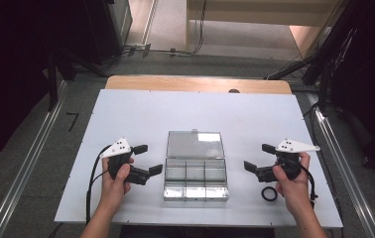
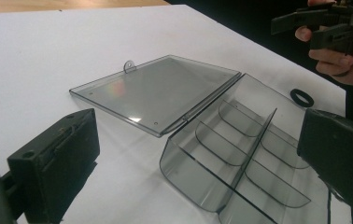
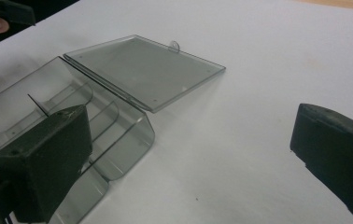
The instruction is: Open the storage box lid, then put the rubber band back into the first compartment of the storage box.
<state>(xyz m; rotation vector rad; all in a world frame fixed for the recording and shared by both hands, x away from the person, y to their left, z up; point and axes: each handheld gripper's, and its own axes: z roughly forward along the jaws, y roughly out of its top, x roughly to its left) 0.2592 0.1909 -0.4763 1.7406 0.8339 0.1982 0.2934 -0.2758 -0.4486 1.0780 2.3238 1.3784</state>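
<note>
A clear plastic compartment box (image 1: 195, 193) lies open in the middle of the white table, its lid (image 1: 195, 145) folded flat toward the far side. The dividers stand in empty compartments. My left gripper (image 1: 148, 158) is open just left of the box, jaws pointing at it. My right gripper (image 1: 258, 156) is open just right of the box, also pointing at it. The left gripper view has the box (image 2: 198, 179) and lid (image 2: 156, 88) between the wide jaws of the left gripper (image 2: 198, 140). The right gripper view has the box (image 3: 118, 140) near the left jaw of the right gripper (image 3: 193, 149), with bare table between the jaws.
A small black ring (image 1: 269, 194) lies on the table near the front edge, under the right hand; it also appears as the ring (image 2: 301, 97) beyond the box. The white board (image 1: 126, 114) rests on a wooden table with dark floor around.
</note>
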